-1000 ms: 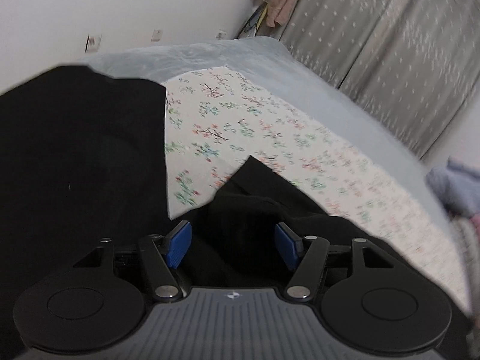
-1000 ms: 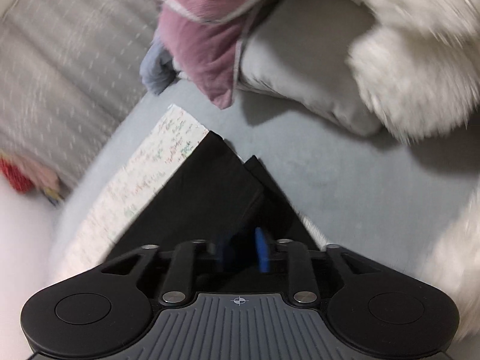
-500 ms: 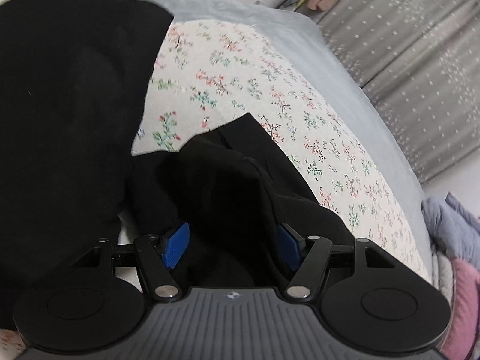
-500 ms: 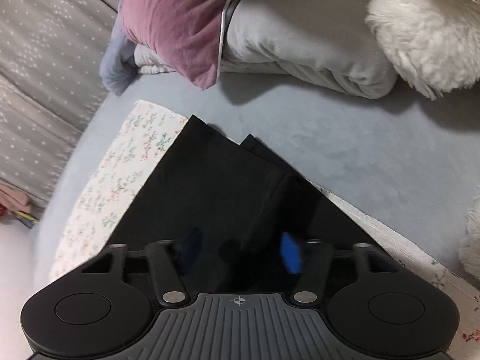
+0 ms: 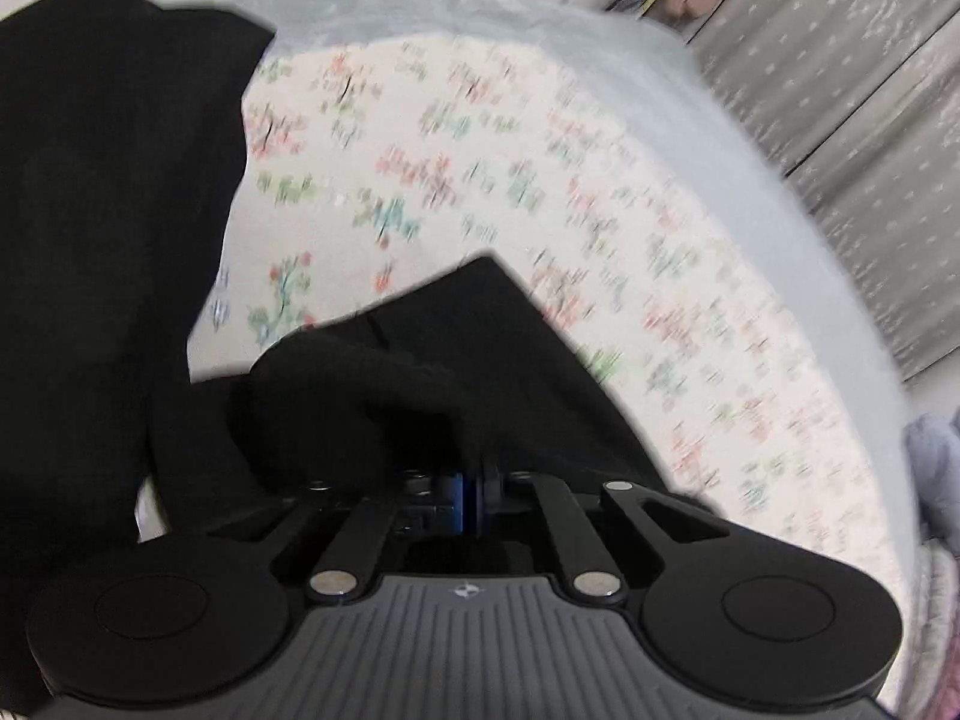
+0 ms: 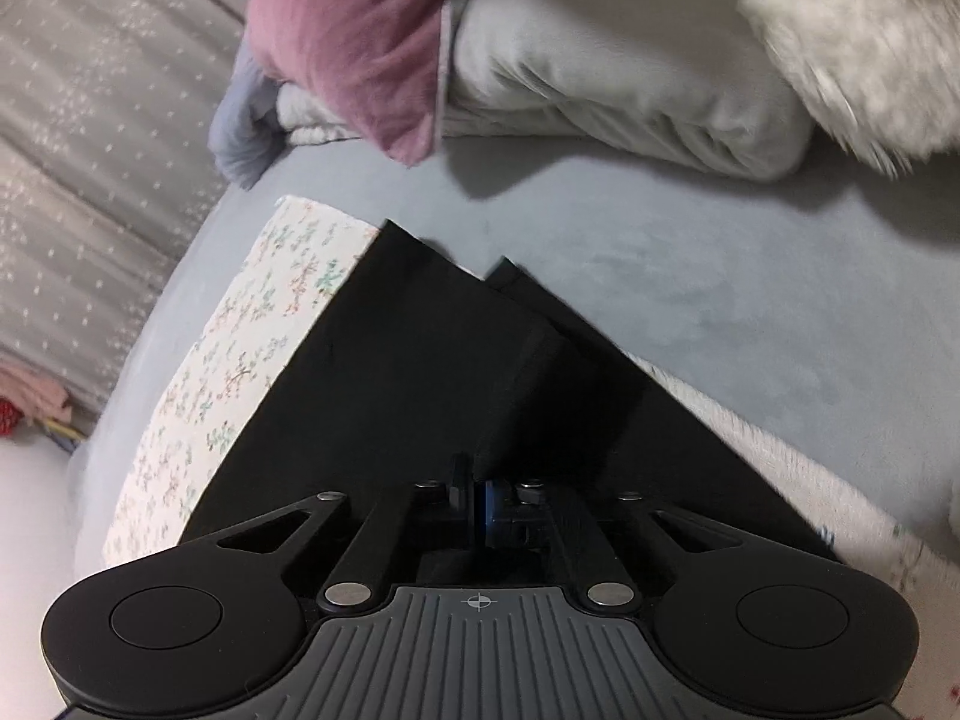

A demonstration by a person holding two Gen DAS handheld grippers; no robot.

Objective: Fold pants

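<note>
We see the black pants [image 6: 420, 372] spread on the floral cloth [image 6: 252, 348] atop the bed [image 6: 750, 300]; our left claw [image 5: 470, 495] and right claw [image 6: 476, 501] have both just closed, each pinching pants fabric.

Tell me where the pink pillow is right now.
In the right wrist view, the pink pillow sits top left, on the grey bedding, beyond the black pants.
</note>
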